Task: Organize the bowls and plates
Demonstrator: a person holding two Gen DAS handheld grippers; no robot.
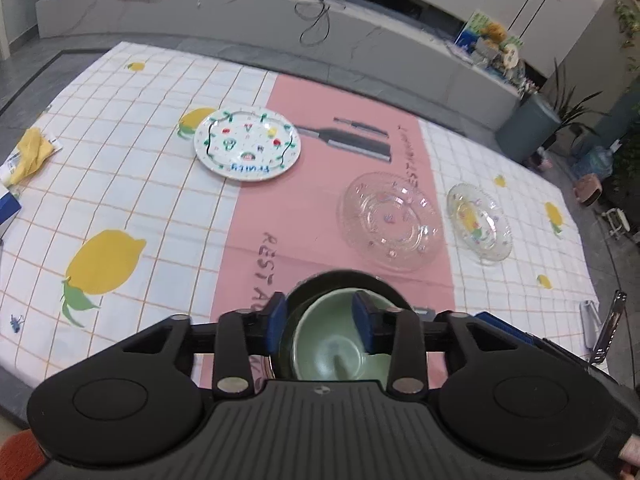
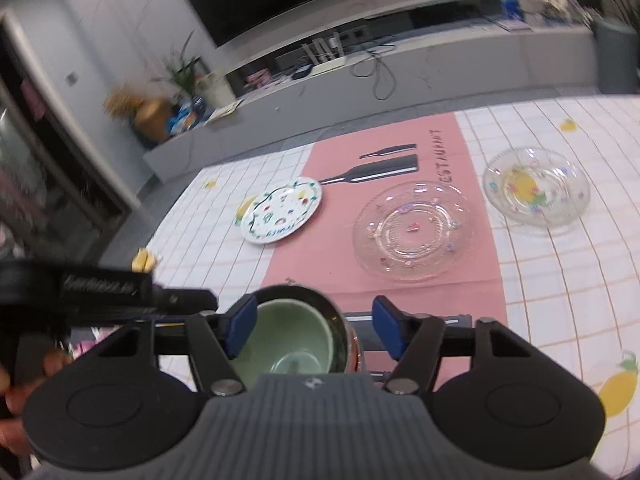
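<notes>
A pale green bowl (image 1: 340,350) (image 2: 288,336) sits nested in a dark bowl (image 1: 304,292) (image 2: 304,292) at the near edge of the pink strip. My left gripper (image 1: 320,322) hovers over this stack, open, and its blue pads do not press on either bowl. My right gripper (image 2: 316,328) is open wide, with its left pad over the green bowl's rim and its right pad clear of the stack. Farther out lie a white painted plate (image 1: 247,144) (image 2: 282,210), a large clear glass plate (image 1: 392,222) (image 2: 414,230) and a small glass plate with a yellow print (image 1: 480,222) (image 2: 536,186).
The lemon-print checked cloth (image 1: 120,184) covers the surface. A yellow rag (image 1: 32,152) and a blue box (image 1: 8,204) lie at its left edge, and a shiny metal item (image 1: 604,332) at its right. A hand (image 2: 24,380) holds the other gripper at the left of the right wrist view.
</notes>
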